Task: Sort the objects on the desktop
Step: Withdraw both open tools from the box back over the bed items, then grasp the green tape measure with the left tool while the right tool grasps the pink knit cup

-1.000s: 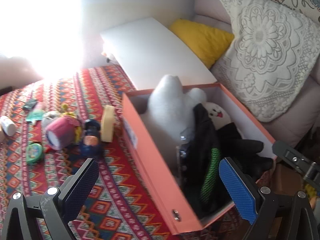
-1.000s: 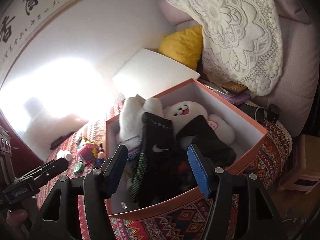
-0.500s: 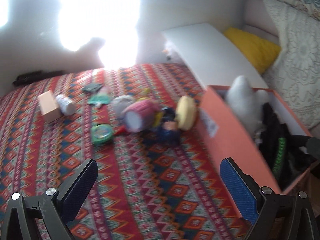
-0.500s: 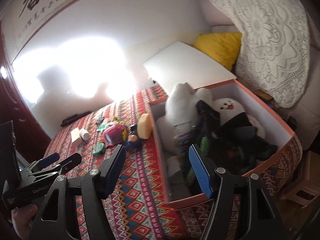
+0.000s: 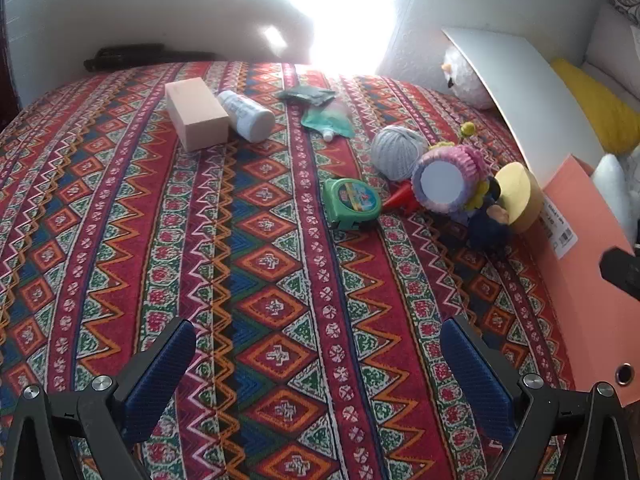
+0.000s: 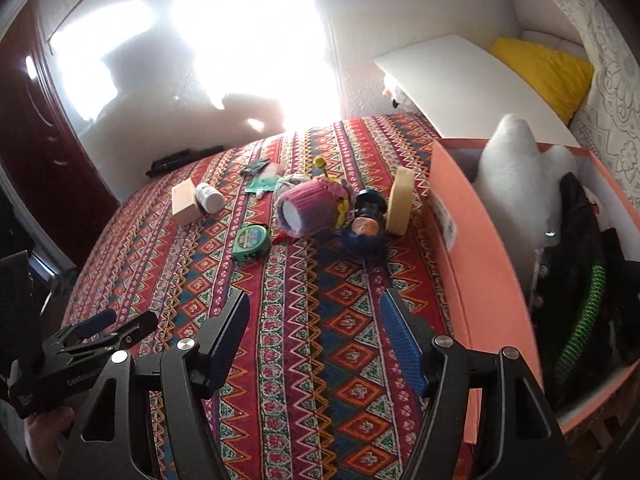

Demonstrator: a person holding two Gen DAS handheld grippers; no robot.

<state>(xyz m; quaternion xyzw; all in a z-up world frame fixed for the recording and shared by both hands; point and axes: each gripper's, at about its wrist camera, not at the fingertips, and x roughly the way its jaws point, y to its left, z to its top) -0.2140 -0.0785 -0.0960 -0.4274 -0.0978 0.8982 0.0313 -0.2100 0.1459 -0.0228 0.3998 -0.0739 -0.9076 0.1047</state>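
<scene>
I had both grippers hovering over the patterned desk cloth point(image 5: 280, 280), each empty. The left gripper point(image 5: 320, 368) had its jaws spread wide with nothing between them, and the right gripper point(image 6: 316, 340) likewise stood released above bare cloth.

I took the orange box point(image 6: 476, 264) as my landmark. It sat at the desk's right edge, already holding a white plush point(image 6: 516, 172) and dark clothing with a green stripe point(image 6: 580, 312). Just left of the box, a yellow disc point(image 5: 516, 196) leaned on its wall, touching a dark blue doll point(image 5: 488, 224). Next out from the box lay a pink knitted cup point(image 5: 448, 180) on its side, a grey yarn ball point(image 5: 396, 152) behind it, and a green tape measure point(image 5: 352, 204) left of that. Farther from the box were a green pouch point(image 5: 328, 120), then a white bottle point(image 5: 248, 116) lying against a beige block point(image 5: 196, 116). Behind the box, its white lid point(image 6: 468, 84) leaned toward a yellow cushion point(image 6: 548, 72).
</scene>
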